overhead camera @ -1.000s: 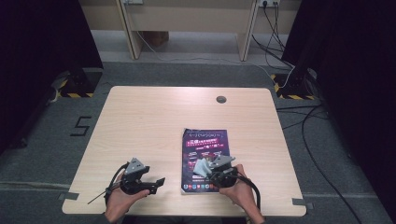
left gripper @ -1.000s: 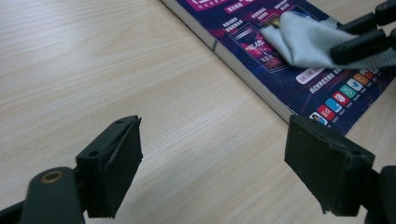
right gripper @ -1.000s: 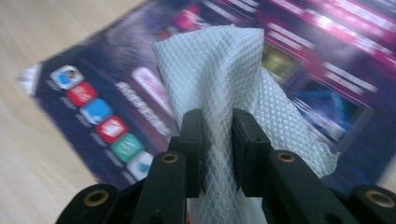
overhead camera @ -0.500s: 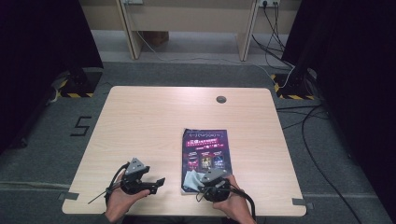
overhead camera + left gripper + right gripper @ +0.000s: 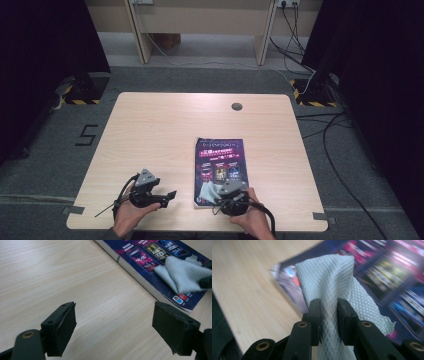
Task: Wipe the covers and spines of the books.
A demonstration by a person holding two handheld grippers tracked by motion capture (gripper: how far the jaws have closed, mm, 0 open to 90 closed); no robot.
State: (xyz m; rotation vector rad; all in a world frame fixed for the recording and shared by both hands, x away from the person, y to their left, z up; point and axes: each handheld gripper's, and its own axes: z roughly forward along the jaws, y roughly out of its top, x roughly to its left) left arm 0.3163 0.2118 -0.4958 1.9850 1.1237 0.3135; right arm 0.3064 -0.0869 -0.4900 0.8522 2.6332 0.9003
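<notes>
right gripper [image 5: 329, 315] pinching white cloth [image 5: 332, 282] over magazine [image 5: 387, 270]; left gripper [image 5: 113, 322] jaws spread, empty

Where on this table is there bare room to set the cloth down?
Bare wood lies left of the magazine up to the far edge by the grommet, plus a strip on its right. The near edge is crowded: left gripper, right gripper gripping the cloth.

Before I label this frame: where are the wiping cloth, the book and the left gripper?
wiping cloth [image 5: 334, 277]: right gripper view, its bunched upper fold.
book [image 5: 220, 152]: high view, middle of its purple cover.
left gripper [image 5: 113, 332]: left gripper view, between its open jaws.
</notes>
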